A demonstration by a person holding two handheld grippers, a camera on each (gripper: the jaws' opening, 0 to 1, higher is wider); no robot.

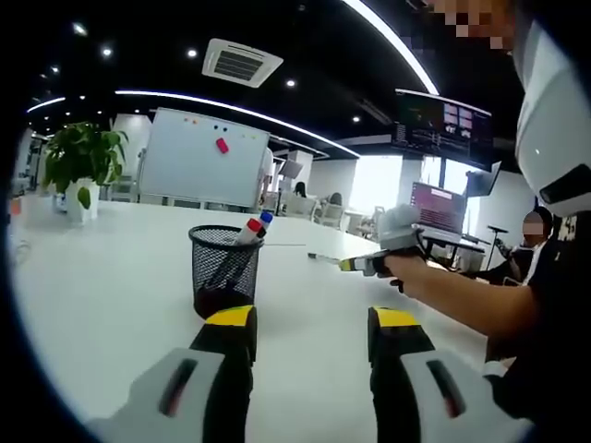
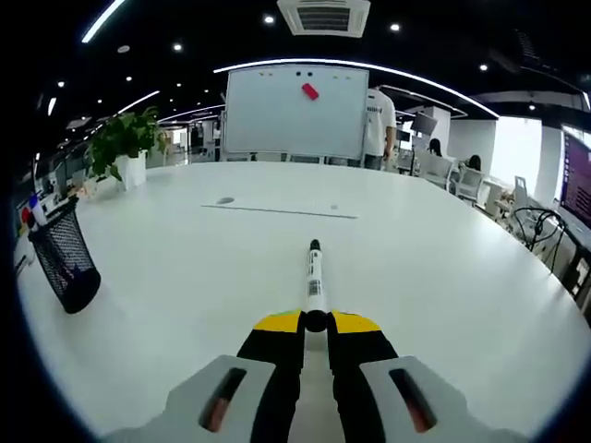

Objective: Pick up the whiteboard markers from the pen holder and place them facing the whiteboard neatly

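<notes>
Over the white table (image 2: 185, 268), right gripper (image 2: 316, 323) has jaws clamped on a white whiteboard marker with black tip (image 2: 315, 277), long axis pointing straight at the whiteboard (image 2: 294, 111). Left gripper (image 1: 312, 334) jaws wide, empty, near the black mesh pen holder (image 1: 224, 269) holding red- and blue-capped markers (image 1: 255, 225).

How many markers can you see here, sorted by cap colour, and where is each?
Black-capped marker, held in the right tongs and pointing at the whiteboard: 1
Red-capped marker, in the mesh pen holder: 1
Blue-capped marker, in the same holder: 1
Total: 3
</notes>
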